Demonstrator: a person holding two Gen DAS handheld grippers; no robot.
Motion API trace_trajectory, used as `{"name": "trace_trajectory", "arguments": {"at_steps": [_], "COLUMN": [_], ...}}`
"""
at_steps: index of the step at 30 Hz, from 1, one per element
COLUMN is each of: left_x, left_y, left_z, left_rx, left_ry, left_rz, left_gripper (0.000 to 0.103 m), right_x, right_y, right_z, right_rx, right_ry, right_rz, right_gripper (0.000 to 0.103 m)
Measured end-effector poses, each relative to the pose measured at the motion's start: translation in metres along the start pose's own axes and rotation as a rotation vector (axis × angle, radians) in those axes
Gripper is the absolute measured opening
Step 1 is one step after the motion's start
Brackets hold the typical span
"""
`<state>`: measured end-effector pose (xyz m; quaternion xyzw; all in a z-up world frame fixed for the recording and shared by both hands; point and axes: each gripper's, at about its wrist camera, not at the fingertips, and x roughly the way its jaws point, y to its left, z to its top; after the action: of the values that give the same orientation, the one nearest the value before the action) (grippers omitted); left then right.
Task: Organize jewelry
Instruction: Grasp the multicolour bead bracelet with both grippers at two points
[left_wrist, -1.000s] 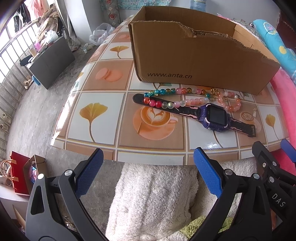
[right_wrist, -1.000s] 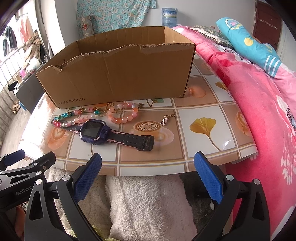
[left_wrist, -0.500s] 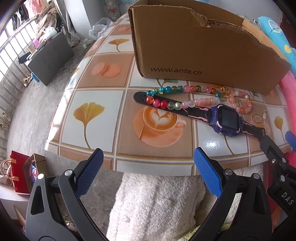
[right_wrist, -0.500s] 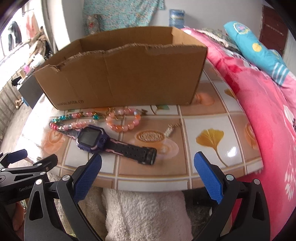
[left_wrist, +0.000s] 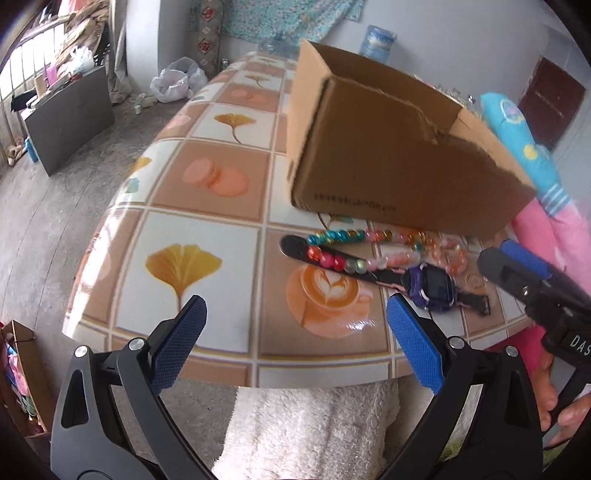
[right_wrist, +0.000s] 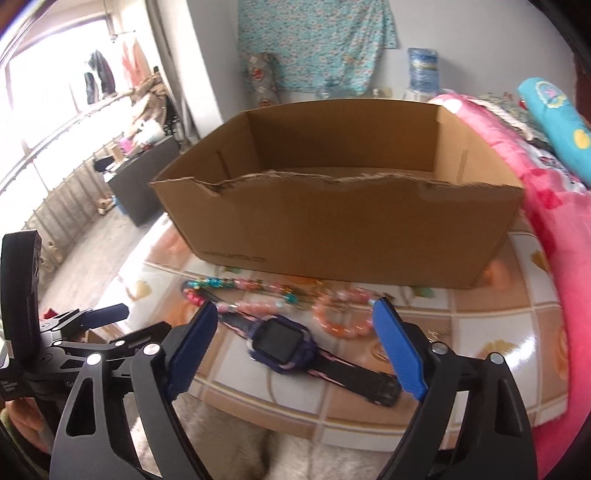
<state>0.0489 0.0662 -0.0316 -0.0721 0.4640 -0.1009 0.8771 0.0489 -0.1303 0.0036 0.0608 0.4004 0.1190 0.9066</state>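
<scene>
Jewelry, one lot, lying on the tiled bench (left_wrist: 207, 236) just in front of the cardboard box (right_wrist: 332, 229).

Watch (right_wrist: 282, 345): purple case, dark screen facing up, black-and-pink strap. Lying flat, its long axis running slantwise across the bench; in the right wrist view one strap end is pointing up-left under the beads, the other (right_wrist: 373, 384) down-right toward the bench's near edge. In the left wrist view the same watch (left_wrist: 432, 286) is slanting from upper left to lower right.

Beaded string (left_wrist: 340, 249): teal, red, pink and clear beads, doubled into a long loop, long axis roughly parallel to the box front, its lower run crossing over the watch strap. Orange-pink bead ring (right_wrist: 338, 314) lying beside it, toward the right; details blurred.

Box: open-topped, torn front rim, long side facing the grippers.

Left claw (left_wrist: 295, 343): blue pads standing wide apart, nothing between them, hanging over the near edge of the bench.

Right claw (right_wrist: 295, 349): jaws closing but still well apart, pads touching nothing, with the watch showing between them below.

A white fluffy cloth (left_wrist: 314, 435) is lying under the bench edge.
</scene>
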Motion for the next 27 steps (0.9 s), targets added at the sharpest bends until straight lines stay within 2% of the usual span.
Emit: {"name": "trace_trajectory", "arguments": {"at_steps": [3, 6, 10, 11, 12, 15, 20, 24, 27], "left_x": [0.001, -0.001, 0.005, 0.004, 0.005, 0.014, 0.025, 0.031, 0.039], "left_y": [0.006, 0.010, 0.010, 0.008, 0.006, 0.002, 0.000, -0.006, -0.011], "left_z": [0.005, 0.008, 0.014, 0.013, 0.013, 0.016, 0.023, 0.027, 0.028], "left_rx": [-0.012, -0.039, -0.036, -0.024, -0.008, 0.016, 0.038, 0.077, 0.103], "left_ry": [-0.029, -0.073, -0.073, -0.077, -0.076, -0.043, -0.021, -0.007, 0.023], "left_rz": [-0.009, -0.046, -0.092, -0.093, -0.098, -0.123, -0.140, -0.144, -0.113], "left_gripper": [0.094, 0.094, 0.094, 0.090, 0.078, 0.060, 0.037, 0.028, 0.027], "right_x": [0.012, 0.022, 0.036, 0.039, 0.044, 0.053, 0.061, 0.071, 0.076], "right_y": [0.008, 0.014, 0.014, 0.013, 0.013, 0.009, 0.007, 0.005, 0.006], "right_z": [0.006, 0.010, 0.012, 0.012, 0.012, 0.012, 0.013, 0.014, 0.018], "right_rx": [-0.002, 0.001, 0.012, 0.015, 0.021, 0.037, 0.047, 0.048, 0.045], "right_ry": [0.038, 0.076, 0.129, 0.142, 0.161, 0.201, 0.231, 0.260, 0.266], "right_rz": [0.036, 0.036, 0.030, 0.024, 0.013, -0.018, -0.071, -0.098, -0.105], "right_gripper": [0.071, 0.062, 0.047, 0.044, 0.043, 0.034, 0.028, 0.025, 0.025]}}
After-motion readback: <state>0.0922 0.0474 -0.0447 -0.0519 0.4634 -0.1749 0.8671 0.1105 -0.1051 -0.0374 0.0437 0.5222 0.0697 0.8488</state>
